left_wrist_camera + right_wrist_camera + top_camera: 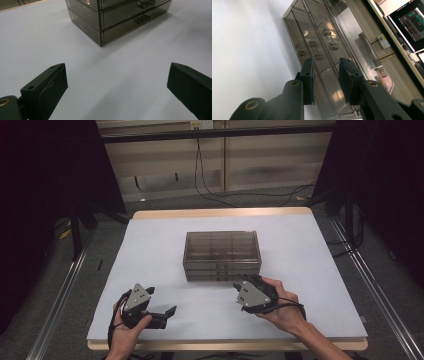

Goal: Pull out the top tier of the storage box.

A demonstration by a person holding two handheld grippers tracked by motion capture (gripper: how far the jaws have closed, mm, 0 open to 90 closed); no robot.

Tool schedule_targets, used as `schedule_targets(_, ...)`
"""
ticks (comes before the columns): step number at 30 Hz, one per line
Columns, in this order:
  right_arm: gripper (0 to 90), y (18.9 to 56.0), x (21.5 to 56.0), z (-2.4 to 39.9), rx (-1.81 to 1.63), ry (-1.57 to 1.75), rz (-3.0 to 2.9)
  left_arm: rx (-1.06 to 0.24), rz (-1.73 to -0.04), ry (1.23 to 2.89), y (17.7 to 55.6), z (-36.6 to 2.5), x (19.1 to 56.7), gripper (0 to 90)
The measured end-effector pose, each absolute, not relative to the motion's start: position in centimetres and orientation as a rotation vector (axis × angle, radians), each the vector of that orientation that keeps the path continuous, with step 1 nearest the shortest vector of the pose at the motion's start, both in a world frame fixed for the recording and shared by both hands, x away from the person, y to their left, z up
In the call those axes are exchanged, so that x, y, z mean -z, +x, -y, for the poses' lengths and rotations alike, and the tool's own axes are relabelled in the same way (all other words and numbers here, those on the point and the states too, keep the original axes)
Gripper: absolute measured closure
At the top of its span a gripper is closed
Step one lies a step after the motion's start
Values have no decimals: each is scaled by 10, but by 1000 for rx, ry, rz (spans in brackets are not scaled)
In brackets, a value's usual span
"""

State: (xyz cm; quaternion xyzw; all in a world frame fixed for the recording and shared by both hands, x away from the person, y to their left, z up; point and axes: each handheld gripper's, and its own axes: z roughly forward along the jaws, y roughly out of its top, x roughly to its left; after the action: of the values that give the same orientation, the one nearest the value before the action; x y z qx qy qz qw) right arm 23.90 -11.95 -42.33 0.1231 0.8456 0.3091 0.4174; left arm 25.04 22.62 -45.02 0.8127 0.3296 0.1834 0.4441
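By the drawer box [222,255], right tool [250,282] parted.

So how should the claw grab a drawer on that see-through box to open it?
Pinch a small metal handle on the front of the smoky clear drawer box. Come from the front, the person's side, where the right claw already points. The handles probably stick out enough to grip; the smooth walls don't.

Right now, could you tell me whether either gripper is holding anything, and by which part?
Nothing is held: the left gripper and right gripper are open, the right facing the drawer box.
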Motion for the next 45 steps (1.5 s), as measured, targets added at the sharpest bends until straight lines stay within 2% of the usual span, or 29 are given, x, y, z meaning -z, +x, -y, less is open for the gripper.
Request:
schedule_targets(23,722,236,440,82,-569,113,-2055,-460,-816,2020,252,-226,450,29)
schedule_targets(45,649,246,452,71,-379,-28,-1934,-463,-814,2022,253,-225,451,29)
